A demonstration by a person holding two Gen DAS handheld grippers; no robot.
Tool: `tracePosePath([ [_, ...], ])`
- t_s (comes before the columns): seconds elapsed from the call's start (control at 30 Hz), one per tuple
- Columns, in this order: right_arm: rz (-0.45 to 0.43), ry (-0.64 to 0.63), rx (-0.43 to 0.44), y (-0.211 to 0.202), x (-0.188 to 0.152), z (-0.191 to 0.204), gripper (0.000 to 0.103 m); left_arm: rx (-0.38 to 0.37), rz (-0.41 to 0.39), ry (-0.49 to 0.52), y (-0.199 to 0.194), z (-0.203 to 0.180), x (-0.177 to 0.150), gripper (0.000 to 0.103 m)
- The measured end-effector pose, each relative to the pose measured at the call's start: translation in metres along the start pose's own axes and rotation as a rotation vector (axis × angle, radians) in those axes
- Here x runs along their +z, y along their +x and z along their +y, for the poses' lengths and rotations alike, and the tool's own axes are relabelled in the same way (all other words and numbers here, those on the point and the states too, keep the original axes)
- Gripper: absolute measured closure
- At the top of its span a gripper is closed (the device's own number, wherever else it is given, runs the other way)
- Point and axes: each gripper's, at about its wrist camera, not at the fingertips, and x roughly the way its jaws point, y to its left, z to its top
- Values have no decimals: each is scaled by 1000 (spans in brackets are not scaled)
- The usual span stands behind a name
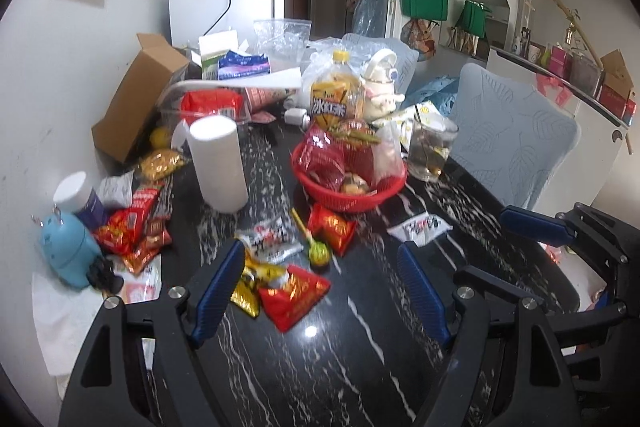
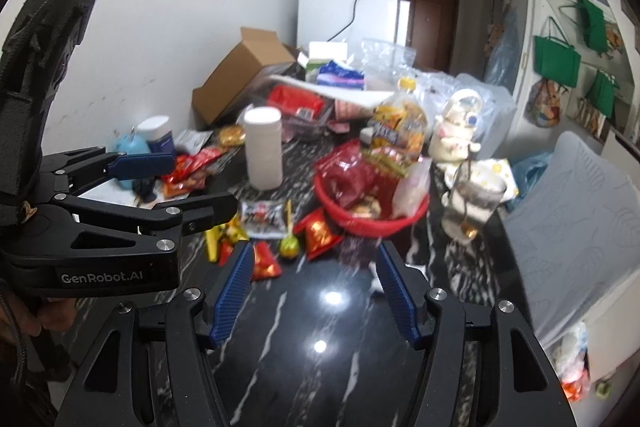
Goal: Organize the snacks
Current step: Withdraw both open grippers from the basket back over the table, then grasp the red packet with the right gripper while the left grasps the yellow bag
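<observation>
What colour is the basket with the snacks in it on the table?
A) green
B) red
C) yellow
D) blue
B: the round basket sitting on the dark marble table is red plastic, with snack packets piled inside it, and it looks red from the other tool's camera too.

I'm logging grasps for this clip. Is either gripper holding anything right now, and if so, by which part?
Nothing is held. The left gripper and right gripper both stand open above the table, with no snack between the fingers.
</observation>
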Motion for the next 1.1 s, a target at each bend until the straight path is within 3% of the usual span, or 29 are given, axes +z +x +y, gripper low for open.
tracePosePath([
  [0.3,77,-10,52,20,-22,13,37,-1,76,-79,15,20,-36,25],
  [0.6,164,9,137,56,-41,18,37,-12,91,-113,30,35,-59,25],
  [0.83,226,11,196,86,-45,22,36,9,113,-116,44,47,-63,25],
  [1.1,262,2,245,123,-37,28,27,-14,136,-130,57,72,-58,25],
])
